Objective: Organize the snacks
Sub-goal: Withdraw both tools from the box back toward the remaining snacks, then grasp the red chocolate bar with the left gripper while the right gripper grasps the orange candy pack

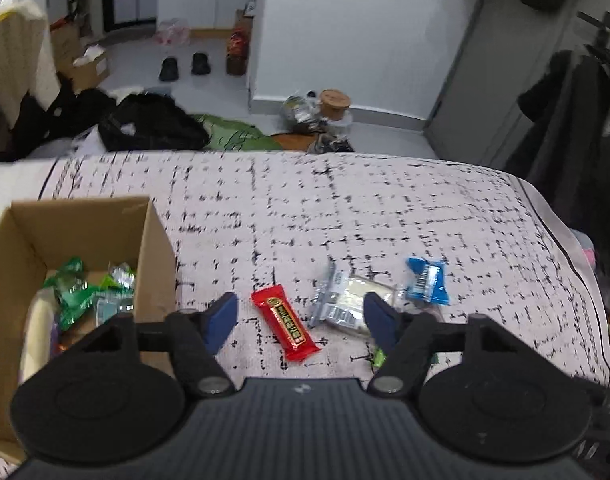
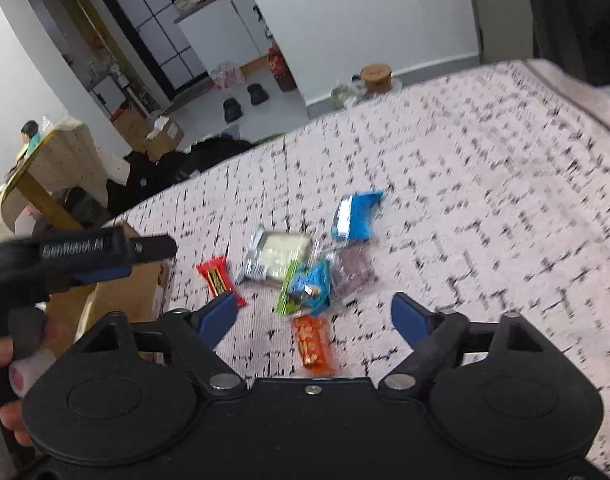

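Observation:
Snacks lie on a patterned bed cover (image 1: 345, 208). A red bar (image 1: 285, 328) lies between my open left gripper's (image 1: 301, 316) fingers. A clear pack with a pale snack (image 1: 345, 304) and a blue pack (image 1: 427, 286) lie to its right. A cardboard box (image 1: 153, 240) at left holds several wrapped snacks. In the right wrist view my open, empty right gripper (image 2: 315, 314) hovers over an orange pack (image 2: 313, 344). Beyond it are a blue-green pack (image 2: 305, 288), a dark pack (image 2: 351, 272), the pale pack (image 2: 279, 256), the blue pack (image 2: 355, 216) and the red bar (image 2: 217, 276).
The left gripper (image 2: 85, 252) and the hand holding it show at the left of the right wrist view, over the box (image 2: 125, 300). Beyond the bed's far edge the floor holds black bags (image 1: 149, 128), shoes (image 1: 185, 66) and a lidded jar (image 1: 335, 104).

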`<move>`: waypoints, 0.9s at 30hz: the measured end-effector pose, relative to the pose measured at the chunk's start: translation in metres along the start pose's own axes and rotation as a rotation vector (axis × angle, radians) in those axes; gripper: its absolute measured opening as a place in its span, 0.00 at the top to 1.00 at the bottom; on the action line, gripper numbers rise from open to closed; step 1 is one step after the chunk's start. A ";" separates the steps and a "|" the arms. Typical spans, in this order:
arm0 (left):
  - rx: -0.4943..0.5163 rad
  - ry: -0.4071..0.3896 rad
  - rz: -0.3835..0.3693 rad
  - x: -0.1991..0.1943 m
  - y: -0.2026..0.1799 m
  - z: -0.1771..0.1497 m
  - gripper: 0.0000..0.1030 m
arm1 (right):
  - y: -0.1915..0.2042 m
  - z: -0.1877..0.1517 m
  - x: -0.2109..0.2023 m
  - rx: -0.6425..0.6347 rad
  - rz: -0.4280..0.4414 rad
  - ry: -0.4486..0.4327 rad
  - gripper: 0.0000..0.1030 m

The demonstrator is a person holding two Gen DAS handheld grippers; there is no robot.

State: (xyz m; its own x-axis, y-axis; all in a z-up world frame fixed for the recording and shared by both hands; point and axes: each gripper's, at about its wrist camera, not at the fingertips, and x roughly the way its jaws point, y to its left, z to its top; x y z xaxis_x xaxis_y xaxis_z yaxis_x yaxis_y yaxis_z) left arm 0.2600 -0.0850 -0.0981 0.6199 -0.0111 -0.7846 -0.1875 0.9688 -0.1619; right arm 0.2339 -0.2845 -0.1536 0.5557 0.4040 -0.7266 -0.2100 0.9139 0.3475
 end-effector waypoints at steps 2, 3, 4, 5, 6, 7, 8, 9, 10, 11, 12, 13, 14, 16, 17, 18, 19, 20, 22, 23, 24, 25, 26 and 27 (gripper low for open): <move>-0.019 0.015 0.001 0.006 0.002 -0.001 0.45 | -0.001 -0.004 0.009 0.018 0.004 0.025 0.26; -0.017 0.023 -0.002 0.008 0.001 -0.003 0.48 | -0.001 -0.006 0.013 0.026 0.007 0.033 0.26; -0.016 0.028 -0.003 0.011 0.000 -0.004 0.49 | -0.001 -0.007 0.016 0.031 0.008 0.040 0.27; -0.017 0.032 -0.005 0.012 -0.001 -0.005 0.51 | -0.001 -0.009 0.020 0.035 0.006 0.048 0.28; -0.018 0.040 -0.009 0.015 -0.002 -0.007 0.53 | -0.001 -0.011 0.025 0.038 0.008 0.058 0.30; -0.020 0.046 -0.011 0.017 -0.003 -0.008 0.54 | 0.000 -0.012 0.030 0.037 0.009 0.071 0.34; -0.023 0.053 -0.008 0.020 -0.003 -0.009 0.57 | 0.000 -0.013 0.033 0.037 0.007 0.082 0.37; -0.029 0.062 -0.004 0.023 -0.002 -0.011 0.59 | 0.000 -0.014 0.038 0.038 0.001 0.094 0.38; -0.034 0.070 -0.002 0.026 -0.001 -0.012 0.60 | -0.001 -0.016 0.043 0.041 -0.006 0.106 0.41; -0.039 0.077 0.001 0.029 -0.001 -0.013 0.62 | -0.001 -0.017 0.047 0.044 -0.011 0.119 0.45; -0.042 0.086 0.002 0.032 0.000 -0.014 0.63 | -0.003 -0.018 0.053 0.051 -0.014 0.140 0.48; -0.041 0.092 0.002 0.034 0.000 -0.015 0.64 | -0.005 -0.019 0.055 0.056 -0.009 0.156 0.50; -0.039 0.097 0.002 0.037 -0.001 -0.016 0.64 | -0.007 -0.020 0.056 0.055 -0.005 0.157 0.54; -0.033 0.107 0.005 0.041 -0.002 -0.018 0.64 | -0.009 -0.019 0.057 0.045 0.001 0.162 0.68; -0.032 0.112 0.004 0.044 -0.003 -0.019 0.64 | -0.011 -0.018 0.058 0.050 0.008 0.170 0.77; -0.032 0.117 0.003 0.046 -0.004 -0.019 0.64 | -0.014 -0.017 0.058 0.063 0.018 0.178 0.78; -0.030 0.121 0.005 0.049 -0.005 -0.019 0.64 | -0.016 -0.016 0.058 0.069 0.021 0.180 0.79; -0.028 0.125 0.007 0.052 -0.007 -0.019 0.64 | -0.017 -0.016 0.057 0.067 0.020 0.181 0.80; -0.022 0.131 0.013 0.058 -0.009 -0.018 0.64 | -0.015 -0.016 0.055 0.054 0.013 0.182 0.80; -0.016 0.136 0.021 0.061 -0.009 -0.019 0.64 | -0.015 -0.016 0.054 0.048 0.013 0.183 0.80; -0.015 0.141 0.034 0.064 -0.009 -0.019 0.64 | -0.017 -0.016 0.053 0.050 0.014 0.185 0.80; -0.019 0.146 0.042 0.067 -0.008 -0.020 0.64 | -0.019 -0.015 0.053 0.055 0.014 0.186 0.80; -0.022 0.152 0.049 0.069 -0.008 -0.020 0.64 | -0.022 -0.014 0.051 0.058 0.009 0.186 0.80; -0.023 0.159 0.061 0.072 -0.007 -0.020 0.64 | -0.024 -0.013 0.049 0.058 0.000 0.182 0.81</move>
State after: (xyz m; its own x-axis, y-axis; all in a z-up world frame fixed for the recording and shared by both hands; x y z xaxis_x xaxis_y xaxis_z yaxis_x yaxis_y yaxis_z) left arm 0.2908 -0.0972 -0.1656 0.4791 0.0067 -0.8777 -0.2398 0.9629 -0.1236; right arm 0.2560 -0.2863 -0.2057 0.3995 0.4096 -0.8201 -0.1605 0.9120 0.3774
